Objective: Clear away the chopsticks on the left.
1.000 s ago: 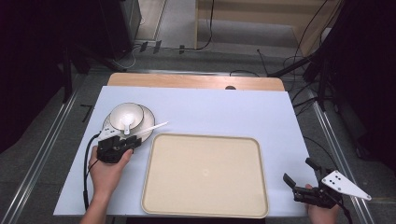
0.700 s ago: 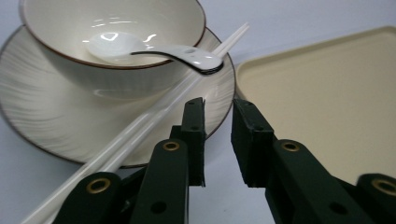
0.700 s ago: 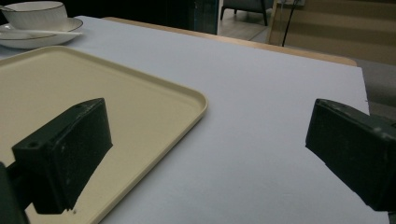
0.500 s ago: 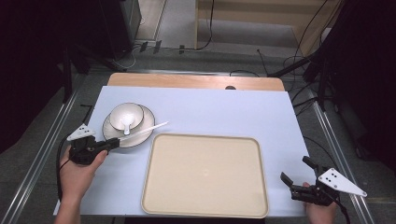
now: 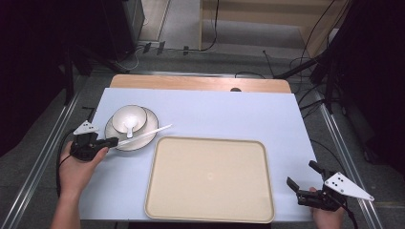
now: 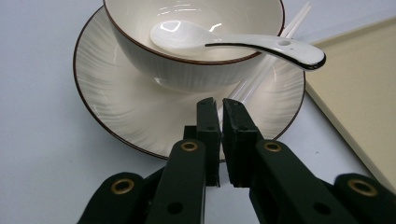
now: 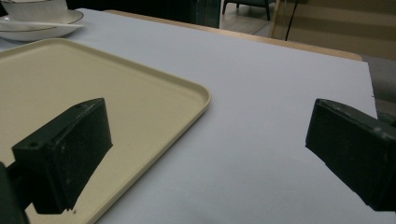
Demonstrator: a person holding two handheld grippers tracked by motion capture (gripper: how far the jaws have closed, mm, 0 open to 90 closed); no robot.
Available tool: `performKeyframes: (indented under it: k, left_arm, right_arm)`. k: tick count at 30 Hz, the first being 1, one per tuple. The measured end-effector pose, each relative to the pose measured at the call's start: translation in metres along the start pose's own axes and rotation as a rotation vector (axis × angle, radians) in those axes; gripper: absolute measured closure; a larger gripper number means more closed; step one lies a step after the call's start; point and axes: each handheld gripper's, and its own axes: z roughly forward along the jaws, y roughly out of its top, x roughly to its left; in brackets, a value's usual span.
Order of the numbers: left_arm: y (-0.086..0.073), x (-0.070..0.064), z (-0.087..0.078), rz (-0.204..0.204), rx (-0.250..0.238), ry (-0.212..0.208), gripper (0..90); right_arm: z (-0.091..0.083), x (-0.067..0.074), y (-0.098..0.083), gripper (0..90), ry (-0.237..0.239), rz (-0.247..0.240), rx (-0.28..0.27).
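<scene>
One bowl (image 5: 129, 117) on plate (image 5: 138, 141), spoon (image 5: 129, 127) inside, tray (image 5: 210, 177) bare

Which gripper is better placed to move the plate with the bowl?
Left. The left gripper is shut on the plate rim; the right gripper sits open beyond the tray.

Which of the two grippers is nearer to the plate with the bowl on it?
Left. The left gripper is at the plate's near rim, jaws shut on it. The right gripper is far across the tray.
</scene>
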Motion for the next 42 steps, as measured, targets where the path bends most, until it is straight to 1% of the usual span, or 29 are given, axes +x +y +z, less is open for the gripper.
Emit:
performKeyframes:
  k: [2,3,6,8,9,15,17,26,27,28,30,32,33,34,36,37,39,42]
  left_arm:
    - [0.0000,-0.0007,0.0012,0.006,0.004,-0.002,84.0]
    - [-0.0003,-0.0010,0.0039,0.021,0.015,0.011,83.2]
    - [-0.0012,-0.0009,0.0069,0.023,0.017,0.022,82.8]
    - [-0.0018,0.0004,0.0075,0.011,0.009,0.021,81.5]
    - [-0.0021,0.0010,0.0078,0.006,0.005,0.013,81.3]
    - [-0.0030,0.0018,0.0090,0.006,0.002,0.007,79.9]
    - [-0.0031,0.0016,0.0091,0.004,0.005,-0.009,79.8]
    - [-0.0030,-0.0009,0.0099,0.020,0.009,-0.012,77.3]
    - [-0.0030,-0.0013,0.0098,0.025,0.006,-0.010,76.7]
    - [-0.0030,-0.0009,0.0096,0.025,0.002,-0.017,76.0]
    - [-0.0030,-0.0005,0.0086,0.020,-0.003,-0.017,75.2]
    - [-0.0025,0.0031,0.0027,-0.003,-0.040,-0.025,75.1]
    - [-0.0026,0.0041,0.0013,-0.005,-0.044,-0.019,75.1]
    - [-0.0029,0.0053,0.0009,-0.006,-0.045,-0.022,75.1]
    - [-0.0035,0.0062,0.0014,-0.003,-0.038,-0.024,75.1]
    - [-0.0051,0.0068,0.0051,0.001,-0.018,-0.018,75.1]
    - [-0.0057,0.0068,0.0073,0.007,-0.006,-0.015,75.1]
    - [-0.0057,0.0063,0.0085,0.008,-0.006,-0.008,74.6]
  right_arm:
    - [0.0001,0.0001,-0.0001,0.2,0.001,0.001,0.001]
    - [0.0000,0.0007,0.0001,0.2,0.001,-0.003,0.003]
    - [-0.0003,0.0010,0.0001,0.2,0.001,-0.005,0.000]
    - [-0.0006,0.0011,0.0000,0.2,-0.002,-0.005,0.001]
    - [-0.0008,0.0011,-0.0001,0.2,-0.003,-0.005,0.002]
    - [-0.0008,0.0010,0.0000,0.2,-0.006,-0.008,0.001]
    - [-0.0007,0.0009,-0.0003,0.2,-0.006,-0.006,0.002]
    - [-0.0006,0.0009,-0.0005,0.2,-0.008,-0.005,0.005]
    - [-0.0005,0.0009,-0.0006,0.2,-0.007,-0.004,0.006]
    - [-0.0004,0.0009,-0.0006,0.2,-0.008,-0.003,0.006]
    - [-0.0004,0.0008,-0.0006,0.2,-0.007,-0.004,0.007]
    - [-0.0001,0.0008,-0.0008,0.2,-0.006,-0.006,0.008]
    - [-0.0002,0.0007,-0.0009,0.2,-0.007,-0.005,0.009]
    - [-0.0001,0.0005,-0.0010,0.2,-0.006,-0.005,0.009]
    - [0.0000,0.0004,-0.0011,0.2,-0.005,-0.003,0.009]
    - [0.0002,0.0002,-0.0011,0.2,-0.005,-0.004,0.008]
    - [0.0003,0.0002,-0.0011,0.2,-0.006,-0.005,0.009]
    - [0.0000,0.0004,-0.0010,0.2,-0.006,-0.004,0.009]
